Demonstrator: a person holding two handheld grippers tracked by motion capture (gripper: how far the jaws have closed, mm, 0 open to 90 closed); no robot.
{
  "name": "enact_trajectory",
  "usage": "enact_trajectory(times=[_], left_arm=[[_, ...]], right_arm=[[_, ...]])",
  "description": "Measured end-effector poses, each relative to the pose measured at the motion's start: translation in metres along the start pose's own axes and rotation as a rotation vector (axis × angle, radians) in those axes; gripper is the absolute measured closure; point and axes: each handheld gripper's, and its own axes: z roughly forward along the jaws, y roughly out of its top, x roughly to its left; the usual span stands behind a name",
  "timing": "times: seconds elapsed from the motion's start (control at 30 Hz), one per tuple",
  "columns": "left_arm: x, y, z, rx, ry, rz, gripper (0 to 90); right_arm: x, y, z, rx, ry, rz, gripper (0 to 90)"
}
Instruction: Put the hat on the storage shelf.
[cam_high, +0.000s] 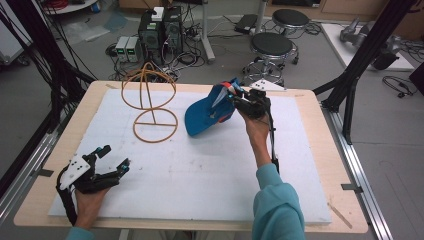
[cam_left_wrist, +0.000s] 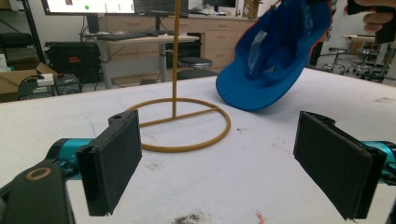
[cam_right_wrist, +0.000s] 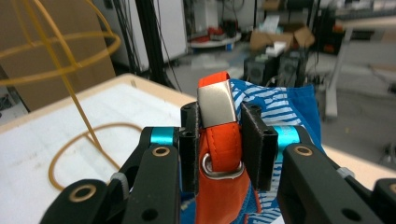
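Fingers (cam_right_wrist: 254, 140) clamped around orange cap strap (cam_right_wrist: 219, 140)

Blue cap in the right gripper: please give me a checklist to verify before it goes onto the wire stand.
1. Right gripper shut on the cap's orange strap: ok.
2. Blue cap lifted off the white mat: ok.
3. Wire hat stand upright, ring base flat: ok.
4. Stand's top free of other things: ok.
5. Left gripper open, away from the stand: ok.
6. Grip firm enough for the move: cannot tell.
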Motion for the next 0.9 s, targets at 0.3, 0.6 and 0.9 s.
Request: enact_trajectory(times=[0.3, 0.6, 0.9], left_arm=[[0.001, 0.0, 0.0, 0.005, -0.002, -0.003, 15.5], [0.0, 0.0, 0.0, 0.005, 0.0, 0.004, 15.6], [-0.001, 0.0, 0.0, 0.004, 0.005, 0.006, 15.6]], right_arm=[[0.014, 0.017, -0.024, -0.093, 0.025, -0.033, 70.5], [0.037, 0.033, -0.066, -0.14, 0.064, -0.074, 70.5], [0.061, 0.026, -0.078, -0.136, 0.1, -0.085, 70.5]])
